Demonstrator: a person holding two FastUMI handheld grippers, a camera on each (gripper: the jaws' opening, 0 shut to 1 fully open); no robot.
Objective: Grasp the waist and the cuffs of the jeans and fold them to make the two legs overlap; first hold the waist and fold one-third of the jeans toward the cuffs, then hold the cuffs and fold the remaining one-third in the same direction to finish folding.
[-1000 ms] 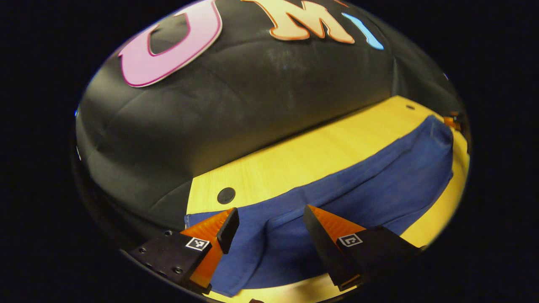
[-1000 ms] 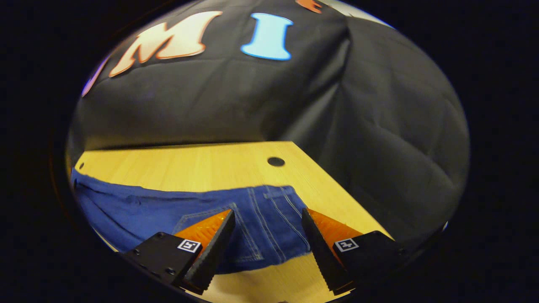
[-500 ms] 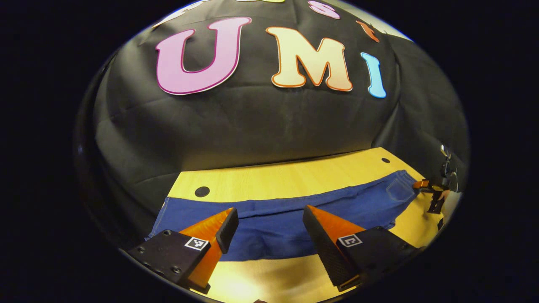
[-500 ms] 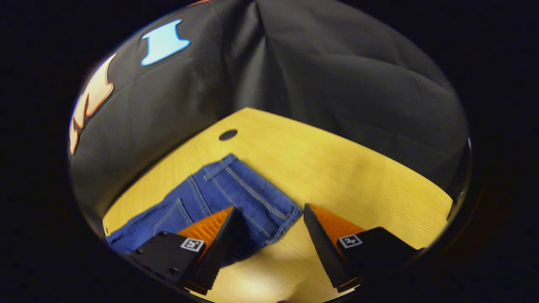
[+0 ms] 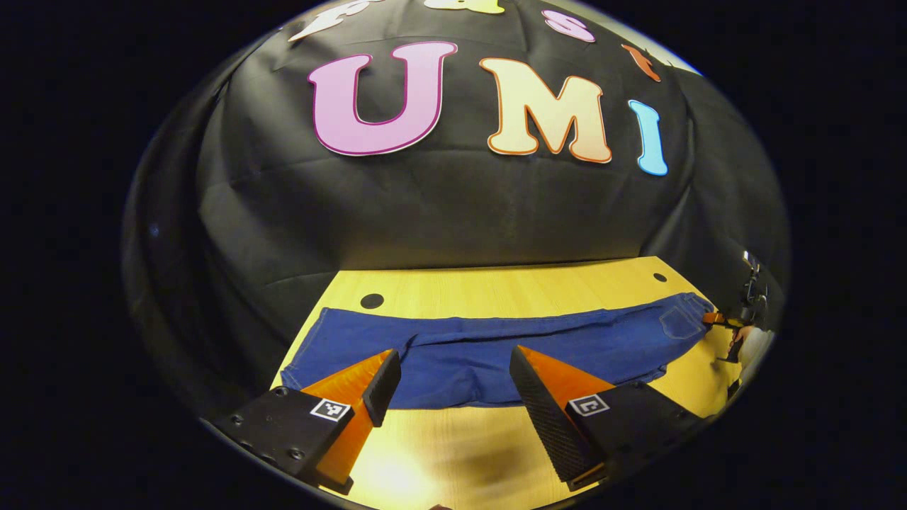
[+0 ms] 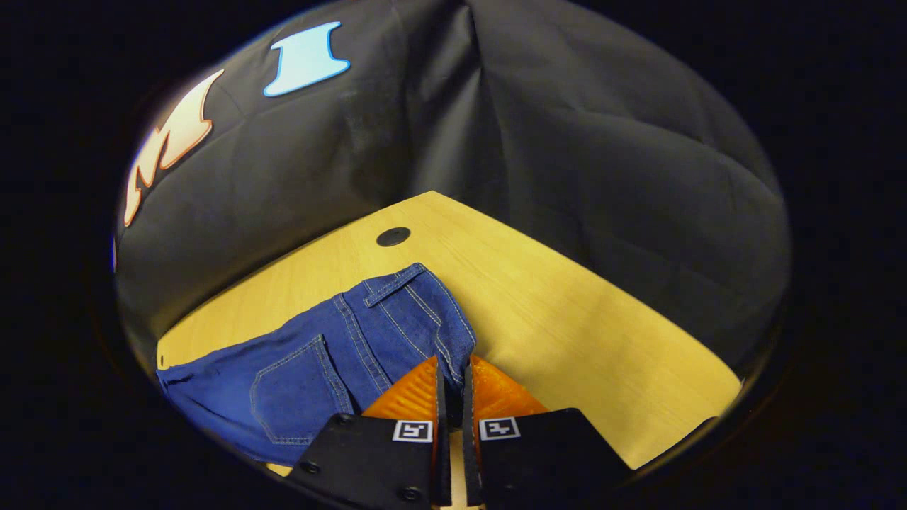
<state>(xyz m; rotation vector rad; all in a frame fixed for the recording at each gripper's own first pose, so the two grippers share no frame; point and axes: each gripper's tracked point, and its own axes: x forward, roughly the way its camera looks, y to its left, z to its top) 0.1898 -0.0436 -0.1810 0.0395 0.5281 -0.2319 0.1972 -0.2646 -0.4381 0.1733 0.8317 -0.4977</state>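
You have one pair of jeans lying flat and lengthwise on the wooden table, which has two dark holes along its far edge. Your right gripper is clamped on the waist corner. Your left gripper hangs wide open, empty, above the legs.

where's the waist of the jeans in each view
Left gripper view: the waist sits far right, by the right hand-held gripper.
Right gripper view: the waist lies at centre, just above the closed fingers.
Shared landmark: the back pocket.
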